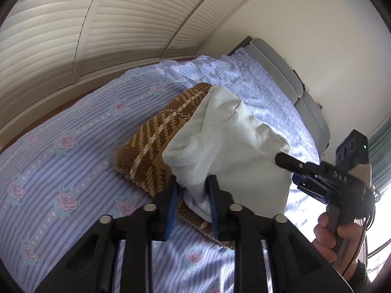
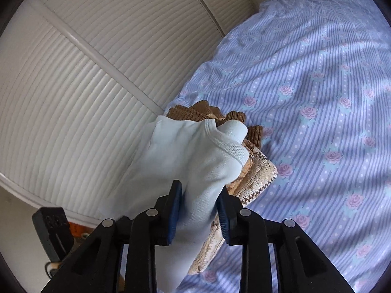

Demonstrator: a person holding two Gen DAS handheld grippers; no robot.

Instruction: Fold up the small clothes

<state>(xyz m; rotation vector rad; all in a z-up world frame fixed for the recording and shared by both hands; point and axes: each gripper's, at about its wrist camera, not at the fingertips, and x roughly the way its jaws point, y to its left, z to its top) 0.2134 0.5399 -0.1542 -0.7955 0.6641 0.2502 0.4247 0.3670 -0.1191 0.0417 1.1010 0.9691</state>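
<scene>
Floral striped bedsheet (image 2: 317, 78), louvred cream doors (image 2: 85, 73) behind; both jaws part-released around pale-blue garment (image 2: 195, 151), pads not pressing.

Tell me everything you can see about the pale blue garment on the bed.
The pale blue garment looks like soft cotton knit, plain, with a ribbed band along one edge. It lies bunched and partly folded on top of a brown patterned knit, which rests on the striped floral bedsheet. One end sits between the blue pads of the left gripper, the other between those of the right gripper; neither visibly pinches it.
</scene>
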